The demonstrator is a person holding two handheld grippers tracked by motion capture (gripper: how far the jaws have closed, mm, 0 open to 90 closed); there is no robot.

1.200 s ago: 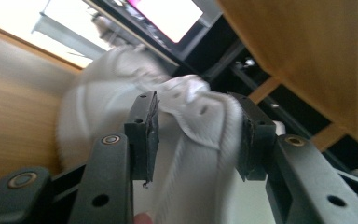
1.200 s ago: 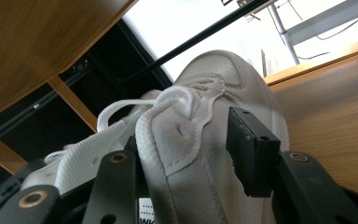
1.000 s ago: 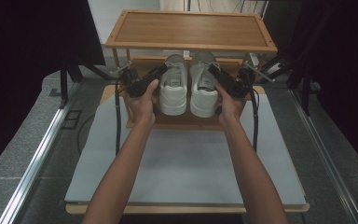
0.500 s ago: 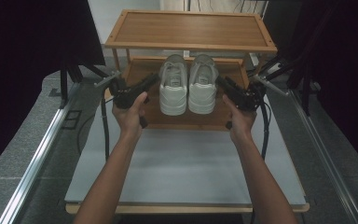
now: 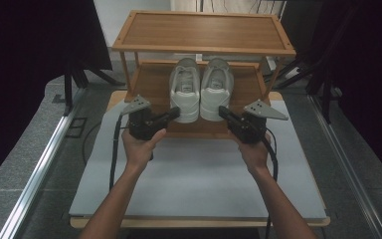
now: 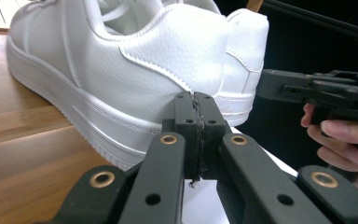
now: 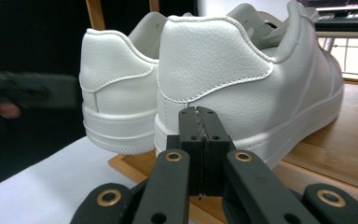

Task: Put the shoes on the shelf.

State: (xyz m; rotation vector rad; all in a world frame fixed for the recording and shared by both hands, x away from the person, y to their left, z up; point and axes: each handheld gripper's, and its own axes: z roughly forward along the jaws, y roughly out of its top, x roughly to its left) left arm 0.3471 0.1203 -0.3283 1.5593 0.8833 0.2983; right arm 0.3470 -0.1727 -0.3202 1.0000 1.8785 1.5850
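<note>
Dark room, grey floor, wooden shoe rack [image 5: 144,84] on a white board [image 5: 199,179]; left gripper [image 5: 175,113] clamped on nothing, just off the left shoe [image 5: 185,90]; pair side by side at the lower shelf's front edge, heels outward; right gripper [image 5: 223,111] likewise clenched empty by the right shoe [image 5: 216,88]; placing seemingly done, only withdrawal left.

shoes [image 5: 200,92]: white grained leather | shelf [image 5: 151,87]: smooth wood | jaws: matt blk plastic
</note>
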